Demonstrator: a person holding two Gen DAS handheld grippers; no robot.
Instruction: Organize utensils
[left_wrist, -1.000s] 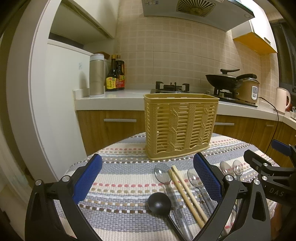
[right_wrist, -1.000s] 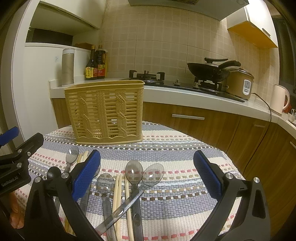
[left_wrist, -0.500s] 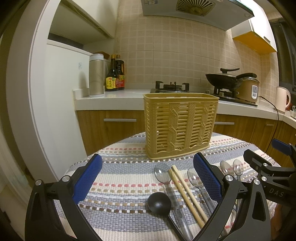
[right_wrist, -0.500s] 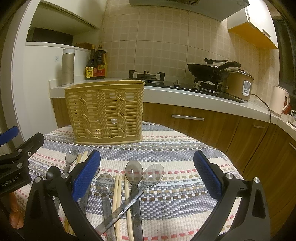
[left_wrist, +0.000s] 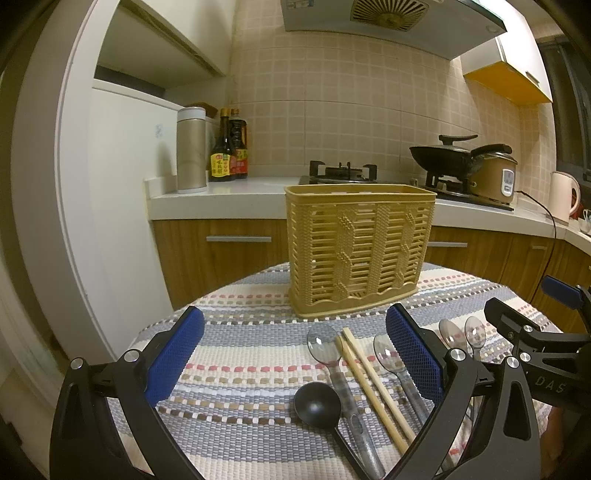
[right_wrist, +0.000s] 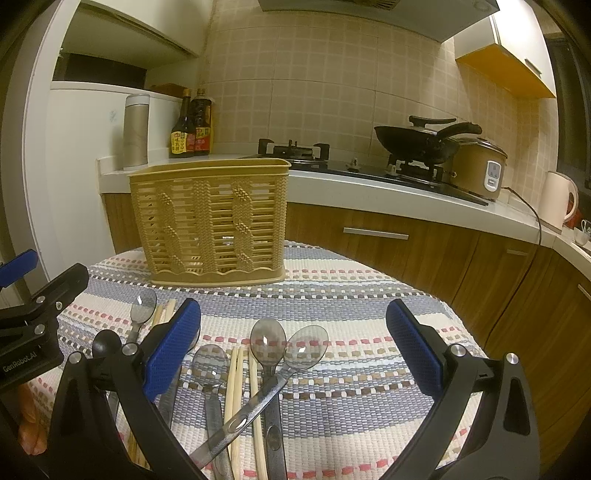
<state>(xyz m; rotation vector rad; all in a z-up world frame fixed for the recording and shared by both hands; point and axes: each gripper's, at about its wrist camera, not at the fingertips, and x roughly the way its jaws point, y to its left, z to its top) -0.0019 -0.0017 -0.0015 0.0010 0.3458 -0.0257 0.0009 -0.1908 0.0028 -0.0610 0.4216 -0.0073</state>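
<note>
A tan slatted utensil basket (left_wrist: 356, 254) stands upright at the far side of the striped tablecloth; it also shows in the right wrist view (right_wrist: 212, 221). In front of it lie clear plastic spoons (left_wrist: 325, 350), a pair of wooden chopsticks (left_wrist: 373, 384) and a black spoon (left_wrist: 317, 404). In the right wrist view two clear spoons (right_wrist: 267, 341) cross beside chopsticks (right_wrist: 234, 387). My left gripper (left_wrist: 295, 358) is open and empty above the utensils. My right gripper (right_wrist: 293, 349) is open and empty above the crossed spoons.
The round table's cloth (left_wrist: 240, 350) drops off at the left and right edges. Behind stands a kitchen counter (right_wrist: 388, 192) with a stove, wok, rice cooker (right_wrist: 478, 168), kettle, bottles (left_wrist: 229, 147) and a steel canister. A white fridge (left_wrist: 122, 192) stands at the left.
</note>
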